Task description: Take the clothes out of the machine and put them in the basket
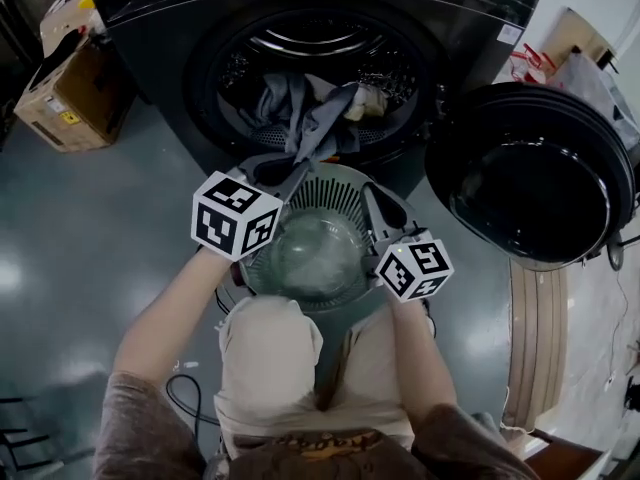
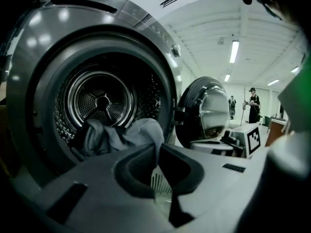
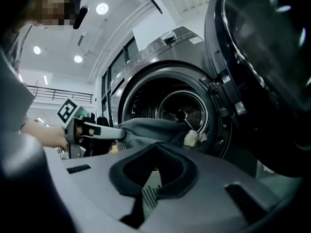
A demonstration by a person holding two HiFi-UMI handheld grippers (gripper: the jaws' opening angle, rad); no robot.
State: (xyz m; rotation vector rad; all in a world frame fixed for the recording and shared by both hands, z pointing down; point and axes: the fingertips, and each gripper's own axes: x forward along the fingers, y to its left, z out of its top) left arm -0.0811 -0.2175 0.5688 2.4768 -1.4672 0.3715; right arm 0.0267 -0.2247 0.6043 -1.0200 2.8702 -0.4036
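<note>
Both grippers closed: left gripper (image 2: 157, 147) pinching the grey garment (image 1: 322, 118), right gripper (image 3: 155, 147) empty.

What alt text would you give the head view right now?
A grey garment stretches from the open washing machine's drum to the left gripper, which is shut on it above a round basket. The right gripper hovers over the basket's right rim, and the machine's door stands open at right.

We see a dark machine (image 1: 160, 18), door (image 1: 530, 178) swung wide to our right, grey clothes (image 1: 315, 123) spilling from its mouth, stretched toward us, round slatted basket (image 1: 340, 183) just below the opening.
</note>
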